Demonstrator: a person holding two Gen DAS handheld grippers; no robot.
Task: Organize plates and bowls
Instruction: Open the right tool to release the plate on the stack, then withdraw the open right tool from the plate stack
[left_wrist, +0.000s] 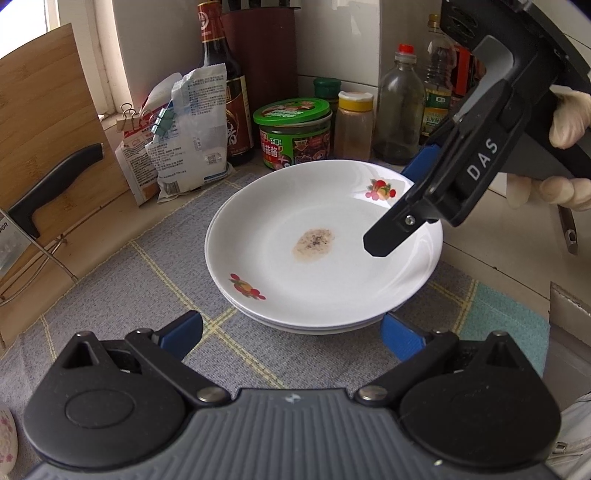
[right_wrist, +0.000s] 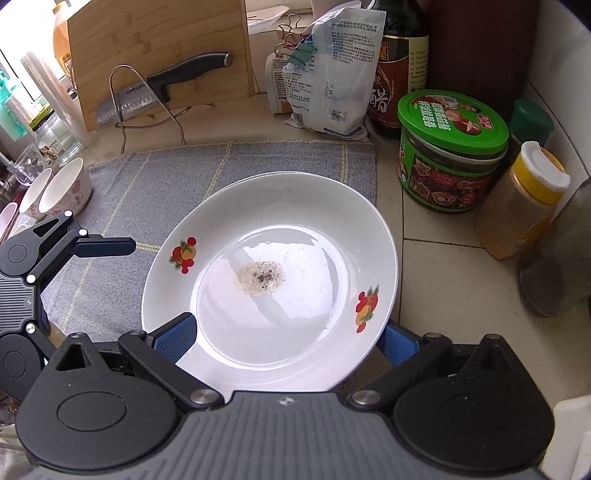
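Right claw (right_wrist: 288, 338) seemingly straddles stacked plates (left_wrist: 321, 258).

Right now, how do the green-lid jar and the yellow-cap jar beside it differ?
The green-lid jar is squat and wide; the yellow-cap jar is slimmer. The green-lid jar carries a busy printed label and dark contents; the yellow-cap jar is unlabelled on the side shown, with tan powder inside. The green lid is flat and printed; the yellow cap has a white flip top. Both stand upright on the tiled counter, right of the plates.
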